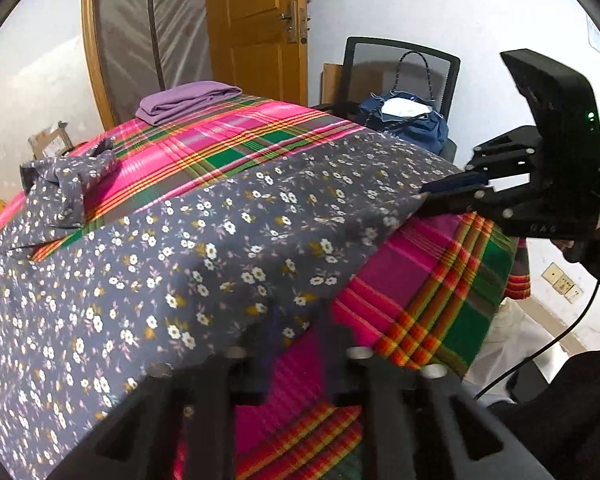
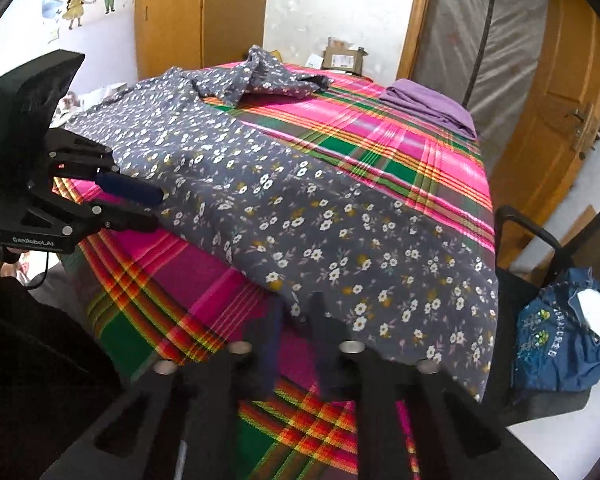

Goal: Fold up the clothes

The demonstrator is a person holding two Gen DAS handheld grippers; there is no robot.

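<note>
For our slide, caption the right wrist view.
Both grippers pinch the floral garment's near hem over a plaid-covered table.

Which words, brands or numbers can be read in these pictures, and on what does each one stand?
"GenRobot.AI": on the body of the left claw, in the right wrist view.
Small pale marks on the right claw body: too blurred to read.
Embroidered characters on the blue denim bag: unreadable.
Label on the cardboard box: too small.
</note>
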